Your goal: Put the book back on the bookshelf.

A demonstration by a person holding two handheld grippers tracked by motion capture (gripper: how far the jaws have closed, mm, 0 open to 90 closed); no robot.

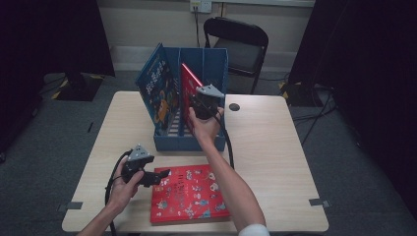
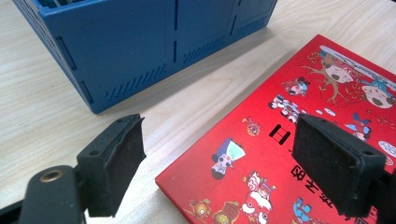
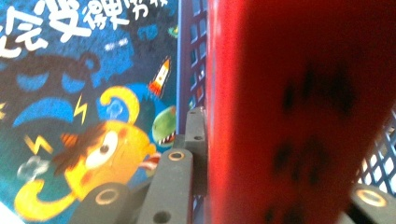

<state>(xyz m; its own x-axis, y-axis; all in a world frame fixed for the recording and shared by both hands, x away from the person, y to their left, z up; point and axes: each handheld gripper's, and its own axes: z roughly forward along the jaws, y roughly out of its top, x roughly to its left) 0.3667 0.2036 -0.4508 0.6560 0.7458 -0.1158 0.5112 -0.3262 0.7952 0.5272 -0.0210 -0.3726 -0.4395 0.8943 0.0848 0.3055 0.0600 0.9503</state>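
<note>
A blue slotted file rack (image 1: 192,142) stands at the back middle of the table. A blue picture book (image 1: 157,91) leans in its left slot. A red book (image 1: 187,86) stands upright in the middle slot, and my right gripper (image 1: 195,102) is shut on its near edge. In the right gripper view the red book (image 3: 289,116) runs between the jaws, with the blue book (image 3: 84,93) to its left. A second red book (image 1: 189,194) lies flat near the front edge. My left gripper (image 1: 158,176) hovers open over its near left corner (image 2: 280,154), jaws wide apart (image 2: 224,154).
The light wood table (image 1: 275,147) has bare room to the right of the rack, with a small round hole (image 1: 234,106). A black folding chair (image 1: 241,44) stands behind the table. The rack's front wall (image 2: 140,46) is just ahead of the left gripper.
</note>
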